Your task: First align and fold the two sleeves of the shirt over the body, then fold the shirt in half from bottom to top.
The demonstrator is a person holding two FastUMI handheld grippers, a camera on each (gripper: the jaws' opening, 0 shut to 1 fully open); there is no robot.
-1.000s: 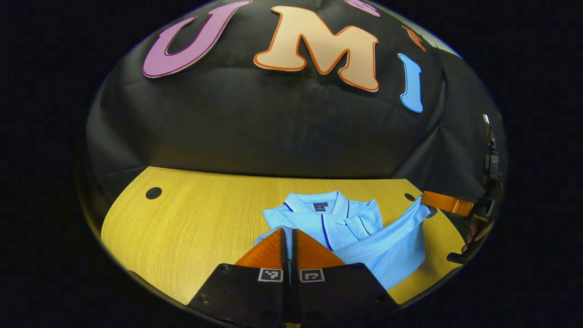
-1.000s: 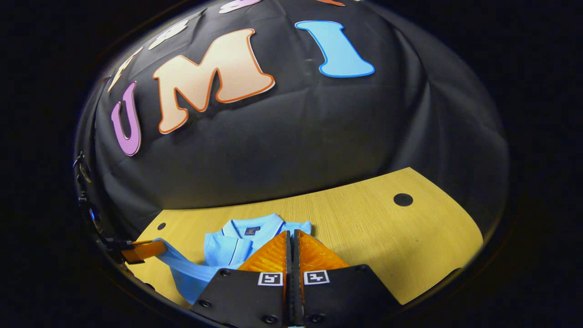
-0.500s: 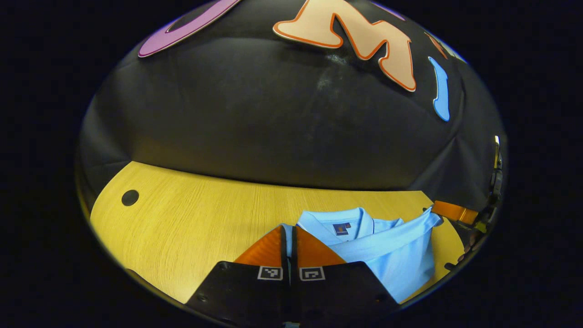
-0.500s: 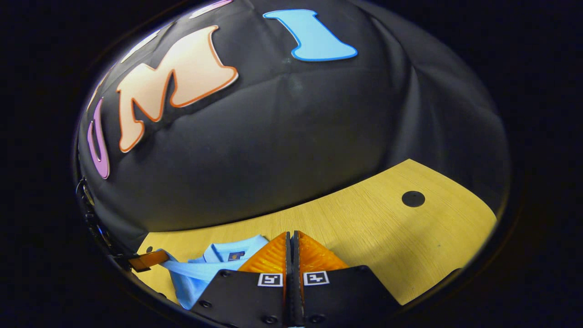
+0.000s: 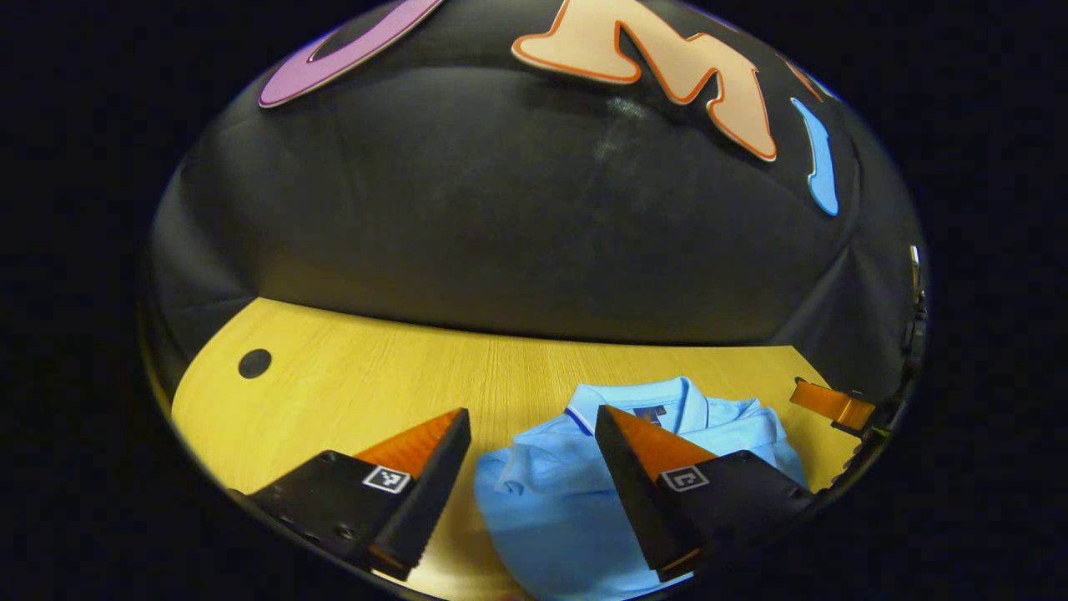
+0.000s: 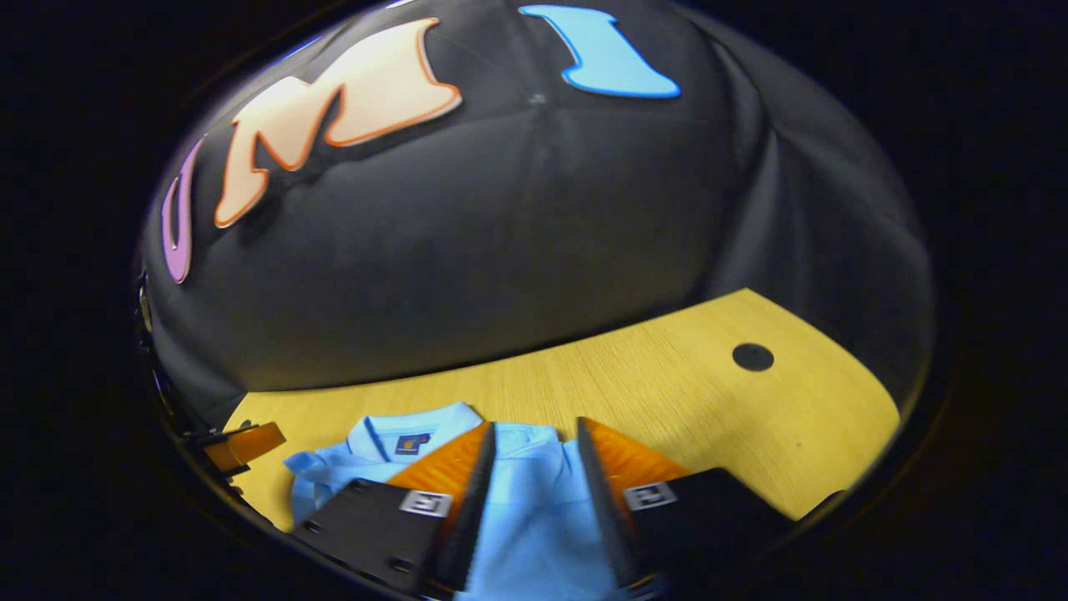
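Light-blue fabric of the shirt (image 5: 559, 501) lies bunched and folded on the wooden table (image 5: 359, 384) in the lower centre of the left gripper view, its collar (image 5: 634, 399) toward the black cloth wall at the back. The left gripper (image 5: 530, 476) sits at the bottom of that view with its jaws spread wide apart, nothing between them but the shirt lying below. At the right edge of the same view, the other gripper's finger shows just past the shirt's far side.

In the right gripper view, the shirt (image 6: 534, 517) sits in the lower centre and lower left of the frame. The right gripper (image 6: 534, 476) hangs over it with its jaws apart, gripping nothing. A dark round hole (image 6: 753, 357) marks the table (image 6: 667, 376) at the right.
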